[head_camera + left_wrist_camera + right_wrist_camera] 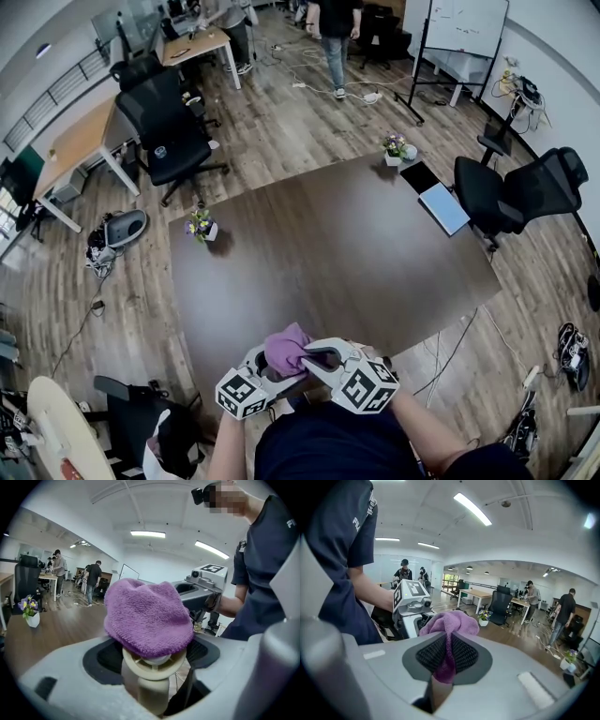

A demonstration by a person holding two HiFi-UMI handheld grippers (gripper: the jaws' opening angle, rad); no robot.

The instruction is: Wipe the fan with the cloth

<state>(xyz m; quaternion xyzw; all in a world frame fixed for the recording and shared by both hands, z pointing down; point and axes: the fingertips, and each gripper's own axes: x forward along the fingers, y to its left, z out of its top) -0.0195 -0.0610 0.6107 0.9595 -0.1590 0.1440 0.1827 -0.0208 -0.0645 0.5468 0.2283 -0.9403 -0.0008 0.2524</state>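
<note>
You are working clear of the dark table (356,234), up near your body at 6 o'clock of the head view, so nothing is bracing the fan but your own grip. The left gripper (261,367) is clamping wide around the handle of the cream fan (152,670), head uppermost. The right gripper (328,361) is pinching a fold of the purple cloth (286,349) tight between its pads, and the rest of the cloth is draping over the fan's round head.

To wipe well, I judge you should be holding the left hand quiet and letting the right do the travelling — dragging the cloth round the rim and across the grille in short arcs. Light pressure is looking wiser, since a hard push is likely to be twisting the handle in that wide grip. Only a fold is caught, so a long stroke is risking pulling the cloth off the head.

The head view is giving you the whole table and both grippers meeting, yet there the fan is hiding under the cloth. The left gripper view is supplying what is missing — the ring and spokes peeking out at 6 o'clock below the cloth. Only the right gripper view is showing the fold trapped between its ribbed pads.
</note>
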